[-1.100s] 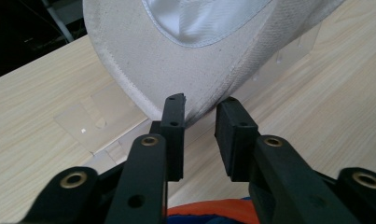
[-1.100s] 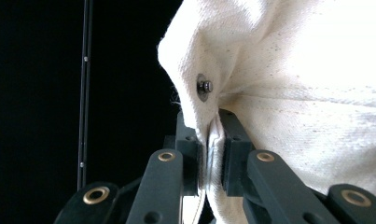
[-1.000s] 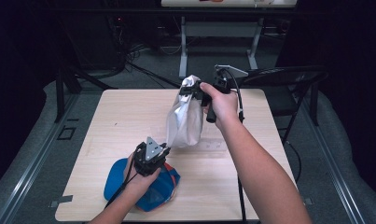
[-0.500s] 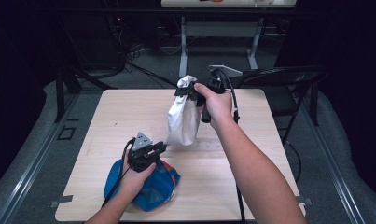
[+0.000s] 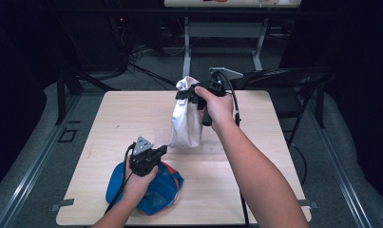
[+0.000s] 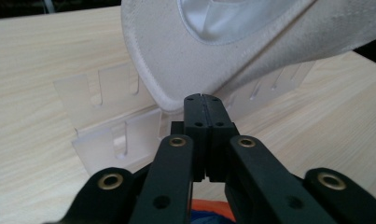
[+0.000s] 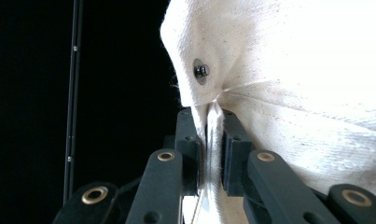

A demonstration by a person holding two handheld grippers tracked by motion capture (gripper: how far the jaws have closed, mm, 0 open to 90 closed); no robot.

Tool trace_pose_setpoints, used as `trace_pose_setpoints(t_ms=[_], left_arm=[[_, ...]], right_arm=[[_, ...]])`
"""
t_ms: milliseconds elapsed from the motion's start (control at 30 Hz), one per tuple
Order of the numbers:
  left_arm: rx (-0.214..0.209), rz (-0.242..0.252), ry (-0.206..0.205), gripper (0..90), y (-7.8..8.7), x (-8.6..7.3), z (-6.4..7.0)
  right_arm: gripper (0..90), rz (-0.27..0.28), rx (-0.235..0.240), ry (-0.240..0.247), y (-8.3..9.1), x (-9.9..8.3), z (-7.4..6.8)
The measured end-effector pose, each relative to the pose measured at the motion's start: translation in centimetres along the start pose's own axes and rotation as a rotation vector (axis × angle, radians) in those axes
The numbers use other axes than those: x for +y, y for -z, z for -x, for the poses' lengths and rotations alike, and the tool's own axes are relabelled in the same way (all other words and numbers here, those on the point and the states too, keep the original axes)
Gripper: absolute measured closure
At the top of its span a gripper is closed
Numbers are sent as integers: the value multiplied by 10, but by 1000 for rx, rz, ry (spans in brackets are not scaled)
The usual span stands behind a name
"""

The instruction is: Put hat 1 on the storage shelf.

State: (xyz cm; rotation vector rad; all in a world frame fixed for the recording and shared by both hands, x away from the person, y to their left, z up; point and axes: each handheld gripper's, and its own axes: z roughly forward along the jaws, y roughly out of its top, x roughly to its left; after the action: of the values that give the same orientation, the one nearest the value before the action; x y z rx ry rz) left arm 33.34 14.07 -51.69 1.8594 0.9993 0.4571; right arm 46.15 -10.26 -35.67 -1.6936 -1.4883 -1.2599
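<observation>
Dark surroundings frame a pale wooden table (image 5: pixel 132 123), with a black folding chair (image 5: pixel 293 83) behind its far right corner and cables on the floor beyond. Near the middle of the table a white cap (image 5: pixel 186 118) hangs upright from the right gripper (image 5: pixel 191 93), which pinches its top edge while its lower edge reaches down to the tabletop. In the right gripper view, the two black jaws are clamped on a fold of the cream fabric (image 7: pixel 316 93) just below a small dark metal button (image 7: pixel 201 71) at the cap's crown.

At the near left of the table lies a blue cap (image 5: pixel 153 192) with an orange trim, and the person's left hand (image 5: pixel 139 183) rests over it, holding the left gripper (image 5: pixel 161 151) with its grey three-cornered plate (image 5: pixel 142 144) on top. That gripper points toward the bottom of the white cap. In the left gripper view its jaws are pressed together with nothing between them, their tips (image 6: pixel 205 100) just beneath the curved brim of the white cap (image 6: pixel 185 60). Under the brim a clear plastic slotted piece (image 6: pixel 115 130) rests on the wood. A sliver of blue and orange cloth (image 6: pixel 211 217) peeks out below the jaws.
</observation>
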Motion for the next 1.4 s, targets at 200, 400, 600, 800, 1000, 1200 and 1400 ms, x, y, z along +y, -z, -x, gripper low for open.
trace_pose_setpoints(t_ms=[200, 400, 600, 800, 1000, 1200, 1400], left_arm=[[6, 16, -113, 522, 3, 3, 8], [45, -7, -151, 469, -12, 16, 18], [54, -33, -159, 731, -18, 22, 16], [6, -12, -136, 798, -14, 20, 7], [-83, 16, -101, 810, -12, 20, -10], [-121, 35, -125, 817, -8, 20, -14], [-164, 34, -56, 811, -7, 13, -26]], right_arm=[[804, -2, -1, 2, 1, 1, -2], [804, -3, -2, 4, -3, 0, -4], [802, -11, 7, 10, -5, -1, -5], [803, -17, 17, 15, -6, -3, -10], [808, -15, 13, 26, -9, -4, -15], [809, -8, 17, 29, -8, -5, -18], [809, -22, 12, 32, -12, -5, -17]])
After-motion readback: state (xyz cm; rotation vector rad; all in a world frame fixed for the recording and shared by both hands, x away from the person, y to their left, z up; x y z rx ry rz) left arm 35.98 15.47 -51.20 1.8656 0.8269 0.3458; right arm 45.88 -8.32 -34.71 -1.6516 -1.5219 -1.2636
